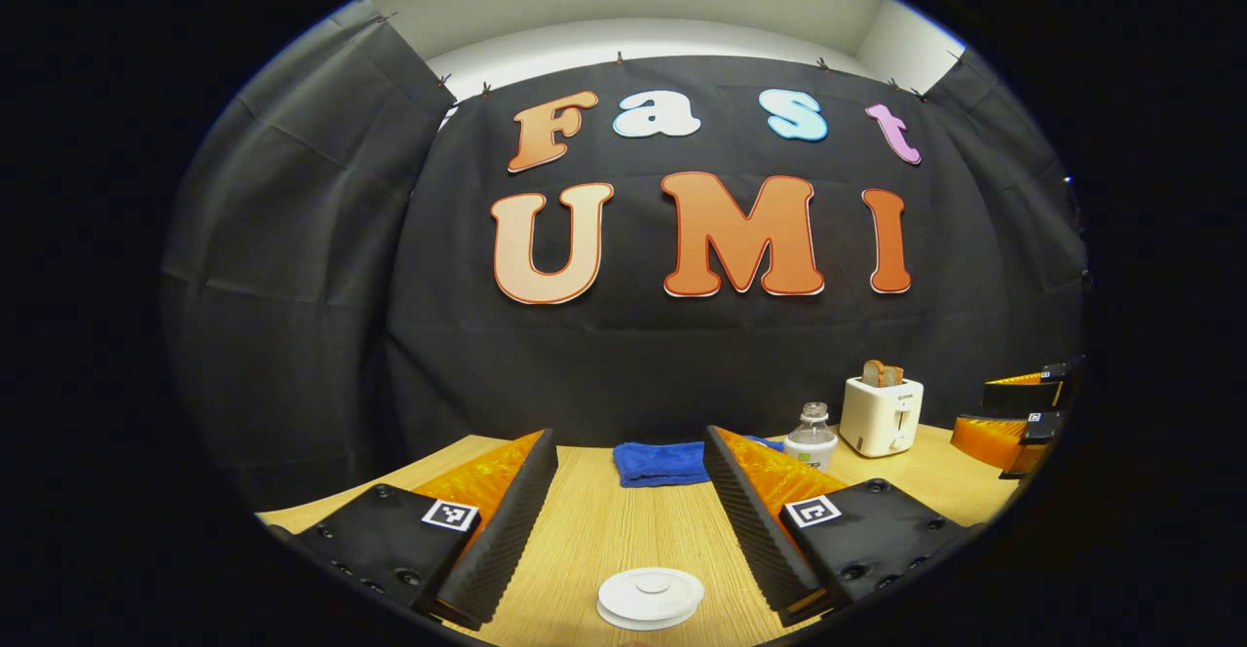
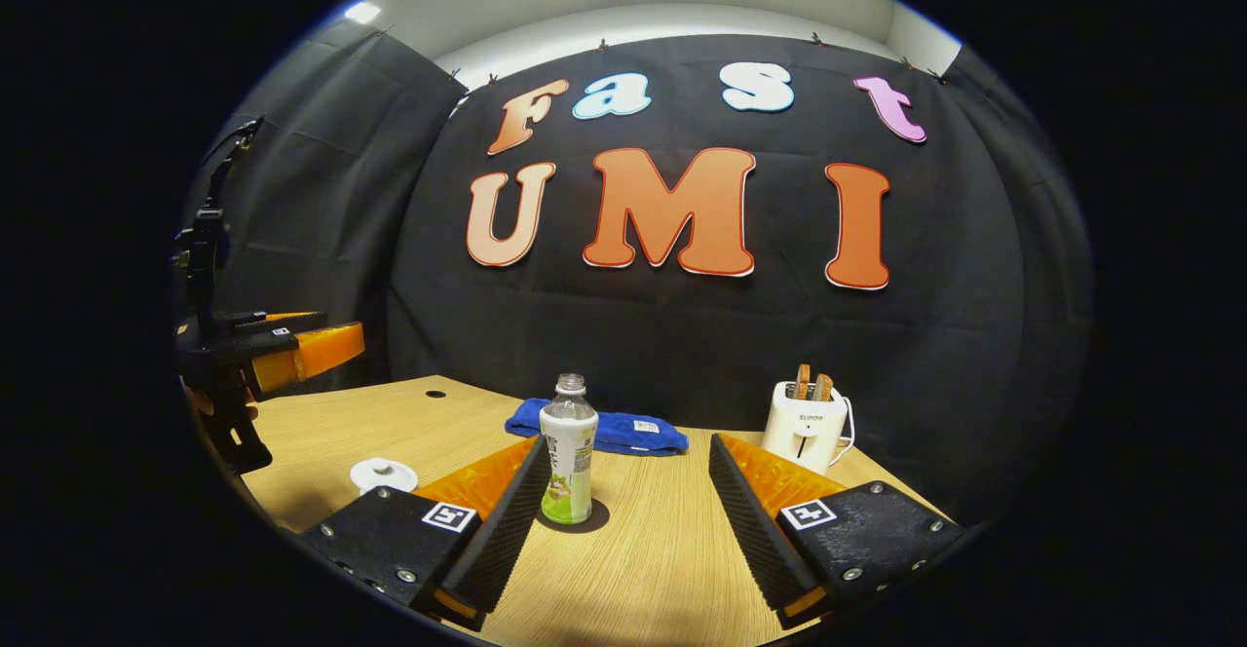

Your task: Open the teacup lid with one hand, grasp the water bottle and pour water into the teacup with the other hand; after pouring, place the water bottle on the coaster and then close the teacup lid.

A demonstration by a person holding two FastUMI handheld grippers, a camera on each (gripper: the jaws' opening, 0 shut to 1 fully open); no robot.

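Note:
The white teacup (image 1: 651, 595), its lid on with a small knob in the middle, sits on the wooden table low between the fingers of my left gripper (image 1: 628, 437), which is open and hovers above it. The water bottle (image 2: 568, 452), clear with a green and white label, stands upright on a dark round coaster (image 2: 590, 520). My right gripper (image 2: 628, 442) is open, level with the bottle, which stands by its left finger without touching. The bottle (image 1: 811, 437) also peeks from behind the left gripper's right finger. The teacup (image 2: 383, 475) lies below the left gripper (image 2: 292, 350).
A white toaster (image 2: 807, 423) with bread slices stands at the back right of the table (image 2: 662, 550). A folded blue cloth (image 2: 599, 430) lies at the back behind the bottle. A small hole (image 2: 435, 395) marks the tabletop at the back left. The right gripper (image 1: 1018, 413) appears far right.

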